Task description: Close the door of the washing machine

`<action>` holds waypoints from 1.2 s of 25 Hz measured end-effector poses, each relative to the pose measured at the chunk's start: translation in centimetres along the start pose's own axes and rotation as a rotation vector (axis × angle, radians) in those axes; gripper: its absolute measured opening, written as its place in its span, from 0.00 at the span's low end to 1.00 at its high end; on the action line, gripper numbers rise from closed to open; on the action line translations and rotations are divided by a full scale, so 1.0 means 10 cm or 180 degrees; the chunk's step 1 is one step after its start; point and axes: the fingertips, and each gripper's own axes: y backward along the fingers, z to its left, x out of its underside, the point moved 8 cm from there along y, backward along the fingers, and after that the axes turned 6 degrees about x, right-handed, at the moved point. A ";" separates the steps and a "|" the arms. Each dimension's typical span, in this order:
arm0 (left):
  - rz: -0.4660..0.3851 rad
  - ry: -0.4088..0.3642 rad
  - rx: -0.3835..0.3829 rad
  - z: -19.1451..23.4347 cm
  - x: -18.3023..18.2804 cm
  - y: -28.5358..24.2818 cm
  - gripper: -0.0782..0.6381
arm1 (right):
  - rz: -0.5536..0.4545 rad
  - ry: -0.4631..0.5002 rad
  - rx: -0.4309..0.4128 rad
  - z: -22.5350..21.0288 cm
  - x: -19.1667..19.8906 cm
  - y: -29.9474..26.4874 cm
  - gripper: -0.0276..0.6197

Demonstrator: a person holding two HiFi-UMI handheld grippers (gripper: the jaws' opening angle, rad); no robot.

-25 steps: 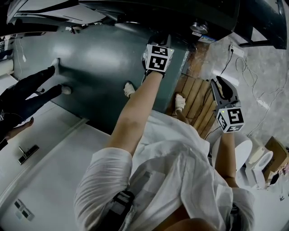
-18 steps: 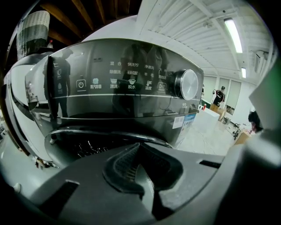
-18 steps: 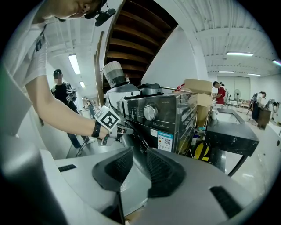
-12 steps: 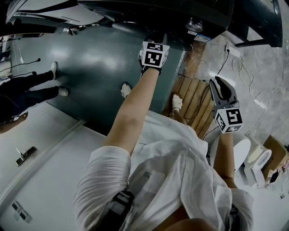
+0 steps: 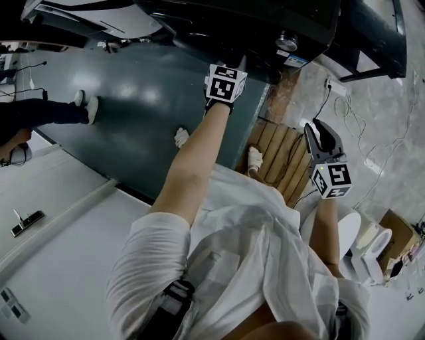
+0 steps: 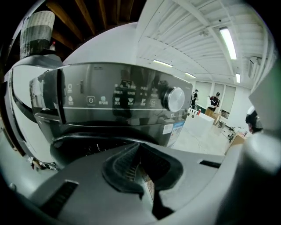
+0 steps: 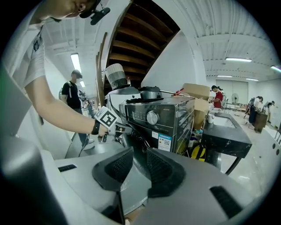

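The dark washing machine (image 5: 265,20) fills the top of the head view, its silver knob (image 5: 287,41) facing me. My left gripper (image 5: 238,65) reaches up to the machine's front, jaws shut with nothing held. In the left gripper view the shut jaws (image 6: 140,151) point at the control panel (image 6: 118,96) and knob (image 6: 175,99), with the dark round door rim (image 6: 88,140) just below. The right gripper view shows the left gripper (image 7: 118,128) at the door's curved edge (image 7: 131,147); contact is unclear. My right gripper (image 5: 313,126) hangs back to the right, its pads (image 7: 139,154) slightly apart and empty.
A wooden slatted platform (image 5: 282,156) lies under the machine's right side, with cables (image 5: 358,99) and a wall socket (image 5: 335,86) beyond. A bystander's legs (image 5: 46,109) stand on the green floor at left. A black table (image 7: 224,134) stands right of the machine.
Both grippers have risen toward the machine in the head view. The bystander at left has stepped further toward the left edge.
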 end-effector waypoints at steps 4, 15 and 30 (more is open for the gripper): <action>-0.0124 -0.0095 -0.0024 -0.05 -0.08 0.37 0.13 | -0.0081 0.0030 -0.0054 0.09 -0.11 0.03 0.22; -0.0676 -0.0218 -0.0282 -0.22 -0.22 1.76 0.13 | -0.0382 0.0102 -0.0207 0.22 -0.46 0.19 0.21; -0.1476 -0.0331 -0.0717 -0.64 -0.37 3.25 0.13 | -0.0724 0.0070 -0.0168 0.09 -0.82 0.57 0.14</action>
